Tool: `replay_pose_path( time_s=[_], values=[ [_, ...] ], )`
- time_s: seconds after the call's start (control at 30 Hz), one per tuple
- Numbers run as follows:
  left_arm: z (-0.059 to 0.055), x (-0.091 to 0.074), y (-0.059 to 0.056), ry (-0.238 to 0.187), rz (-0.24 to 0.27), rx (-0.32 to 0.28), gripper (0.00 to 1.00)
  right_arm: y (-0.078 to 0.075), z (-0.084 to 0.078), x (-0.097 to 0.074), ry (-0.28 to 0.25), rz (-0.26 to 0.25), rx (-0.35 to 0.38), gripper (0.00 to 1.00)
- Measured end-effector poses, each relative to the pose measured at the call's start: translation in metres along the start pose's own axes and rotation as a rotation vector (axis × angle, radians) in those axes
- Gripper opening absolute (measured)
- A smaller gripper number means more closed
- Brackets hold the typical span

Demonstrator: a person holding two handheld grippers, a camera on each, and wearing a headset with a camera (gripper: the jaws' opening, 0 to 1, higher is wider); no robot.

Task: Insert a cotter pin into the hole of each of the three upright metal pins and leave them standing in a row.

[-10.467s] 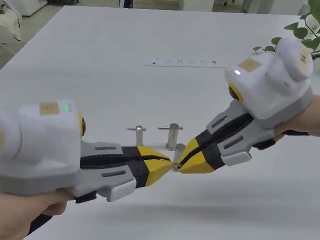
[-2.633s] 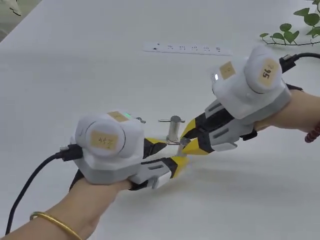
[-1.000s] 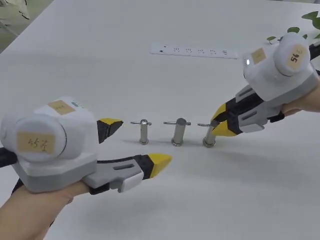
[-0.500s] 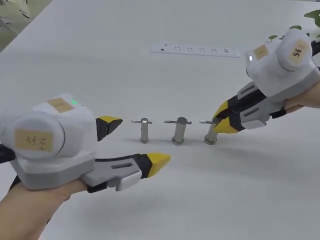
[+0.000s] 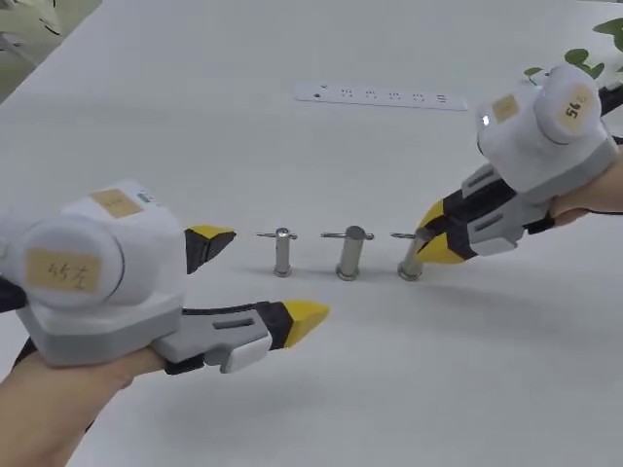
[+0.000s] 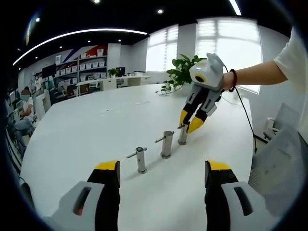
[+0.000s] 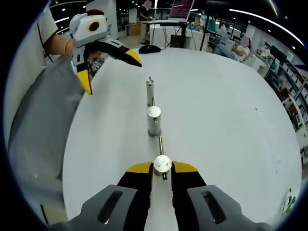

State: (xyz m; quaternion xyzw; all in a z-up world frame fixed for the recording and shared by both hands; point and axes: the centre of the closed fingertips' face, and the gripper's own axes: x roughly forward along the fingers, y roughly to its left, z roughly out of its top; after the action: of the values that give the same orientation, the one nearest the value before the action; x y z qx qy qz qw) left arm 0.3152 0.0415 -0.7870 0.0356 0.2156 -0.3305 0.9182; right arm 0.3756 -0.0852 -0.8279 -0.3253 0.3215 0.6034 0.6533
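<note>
Three upright metal pins stand in a row on the white table: the left pin (image 5: 282, 253), the middle pin (image 5: 348, 255) and the right pin (image 5: 411, 261). A thin cotter pin (image 5: 336, 235) sticks sideways out of the top of each. My right gripper (image 5: 428, 238) is shut on the top of the right pin (image 7: 162, 163), whose round head sits between the yellow pads. My left gripper (image 5: 258, 274) is wide open and holds nothing, just left of and nearer than the row. In the left gripper view its jaws frame the left pin (image 6: 140, 160) and the middle pin (image 6: 166, 143).
A white power strip (image 5: 380, 96) lies at the far middle of the table (image 5: 409, 389). A leafy plant (image 5: 584, 58) stands at the far right corner. Desks, shelves and seated people (image 7: 144, 6) are beyond the table.
Earlier both grippers met at the third pin, close to the middle one. Now that pin stands at the right of the row and my left gripper has drawn back, open. In the last second hardly anything moved.
</note>
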Motion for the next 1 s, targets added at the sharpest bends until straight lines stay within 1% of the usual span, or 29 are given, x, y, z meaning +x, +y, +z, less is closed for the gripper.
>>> replay_pose_path(
  time_s=[0.13,0.2,0.27,0.3,0.43,0.5,0.6,0.7,0.73,0.77,0.83,0.87,0.9,0.93,0.97,1.0],
  values=[
    [0.000,-0.002,0.002,0.005,0.002,0.003,0.73,0.001,0.001,-0.001,-0.015,-0.007,0.021,0.20],
    [-0.001,-0.002,0.004,0.006,0.004,0.005,0.73,0.001,0.004,-0.003,-0.039,-0.018,0.047,0.23],
    [-0.001,-0.003,0.004,0.007,0.004,0.005,0.74,0.000,0.007,-0.005,-0.062,-0.029,0.078,0.26],
    [-0.001,-0.003,0.005,0.008,0.004,0.009,0.74,0.000,0.009,-0.006,-0.075,-0.040,0.104,0.29],
    [-0.002,-0.003,0.013,0.016,0.010,0.011,0.74,0.002,0.010,-0.012,-0.092,-0.059,0.188,0.32],
    [0.001,-0.005,0.015,0.010,0.014,0.003,0.74,0.002,0.009,-0.015,-0.099,-0.077,0.208,0.33],
    [0.005,-0.009,0.018,0.004,0.021,0.005,0.75,0.005,0.010,-0.019,-0.118,-0.100,0.233,0.38],
    [0.008,-0.013,0.022,0.002,0.032,0.004,0.75,0.009,0.012,-0.026,-0.137,-0.153,0.252,0.41],
    [0.008,-0.014,0.023,0.001,0.033,0.001,0.75,0.010,0.015,-0.030,-0.160,-0.167,0.271,0.43],
    [0.009,-0.015,0.024,0.001,0.033,-0.004,0.76,0.012,0.016,-0.032,-0.170,-0.173,0.280,0.44],
    [0.009,-0.017,0.023,0.003,0.031,-0.014,0.77,0.012,0.018,-0.037,-0.180,-0.205,0.294,0.48],
    [0.008,-0.017,0.023,0.005,0.030,-0.017,0.77,0.013,0.018,-0.039,-0.189,-0.212,0.299,0.49],
    [0.008,-0.017,0.022,0.008,0.028,-0.022,0.77,0.014,0.019,-0.042,-0.203,-0.226,0.322,0.51],
    [0.008,-0.017,0.021,0.009,0.027,-0.024,0.78,0.014,0.020,-0.043,-0.211,-0.231,0.336,0.54],
    [0.008,-0.017,0.021,0.011,0.027,-0.039,0.78,0.017,0.020,-0.045,-0.224,-0.231,0.370,0.56],
    [0.008,-0.017,0.021,0.012,0.027,-0.050,0.78,0.019,0.017,-0.047,-0.217,-0.239,0.410,0.58]
  ],
)
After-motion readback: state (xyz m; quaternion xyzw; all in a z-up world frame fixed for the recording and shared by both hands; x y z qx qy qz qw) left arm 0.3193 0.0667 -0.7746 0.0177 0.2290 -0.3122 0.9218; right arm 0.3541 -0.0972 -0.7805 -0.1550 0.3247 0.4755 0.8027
